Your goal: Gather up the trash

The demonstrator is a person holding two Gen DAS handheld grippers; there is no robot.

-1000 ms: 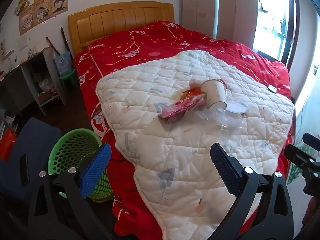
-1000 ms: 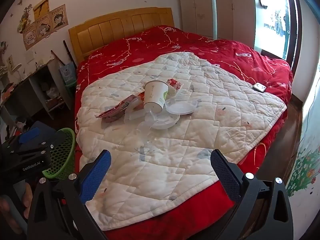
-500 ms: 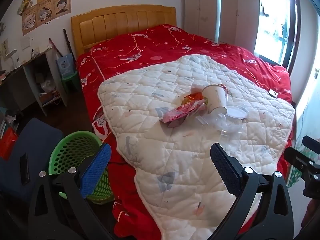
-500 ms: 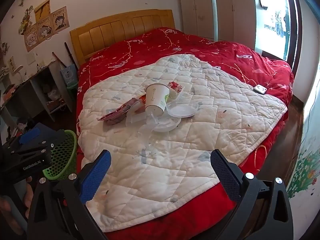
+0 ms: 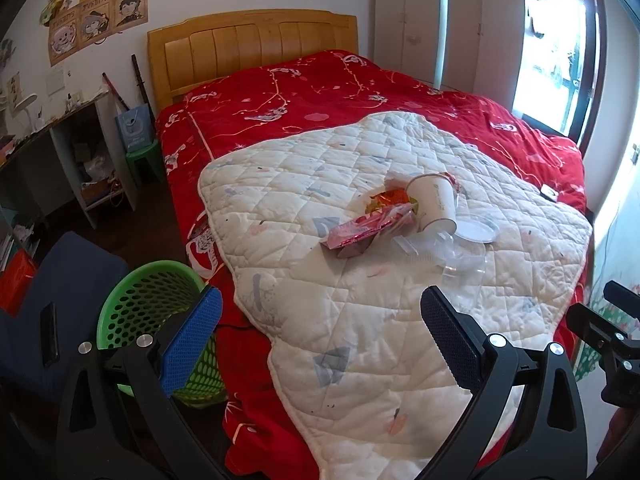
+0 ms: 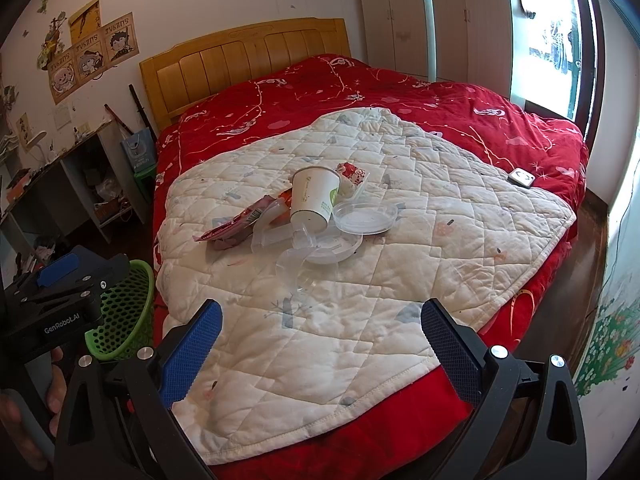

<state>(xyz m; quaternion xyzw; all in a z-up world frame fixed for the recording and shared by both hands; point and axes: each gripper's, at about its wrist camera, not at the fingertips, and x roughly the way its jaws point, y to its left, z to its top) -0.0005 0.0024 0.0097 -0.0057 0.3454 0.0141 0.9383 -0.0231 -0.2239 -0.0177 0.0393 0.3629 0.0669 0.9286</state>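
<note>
A pile of trash lies on the white quilt [image 5: 360, 320] in the middle of the bed: a tipped white paper cup [image 5: 434, 202] [image 6: 316, 198], a red snack wrapper [image 5: 364, 226] [image 6: 236, 224], clear plastic lids [image 6: 366, 218] and crumpled clear plastic cups [image 5: 448, 254] [image 6: 304, 264]. A green mesh basket [image 5: 148, 312] [image 6: 124, 312] stands on the floor at the bed's left side. My left gripper [image 5: 320, 340] is open and empty, well short of the pile. My right gripper [image 6: 320, 344] is open and empty over the quilt's near edge.
The bed has a red cover [image 6: 360, 80] and a wooden headboard [image 5: 252, 56]. A small white device [image 6: 522, 178] lies near the bed's right edge. A desk with shelves [image 5: 68, 152] stands at left, a wardrobe [image 5: 440, 24] and a window [image 5: 556, 52] at right. A dark blue seat [image 5: 60, 304] is beside the basket.
Both views have drawn back and tilted up slightly, so the pile sits a little lower and farther. Both grippers stay open. Nothing on the bed has moved.
</note>
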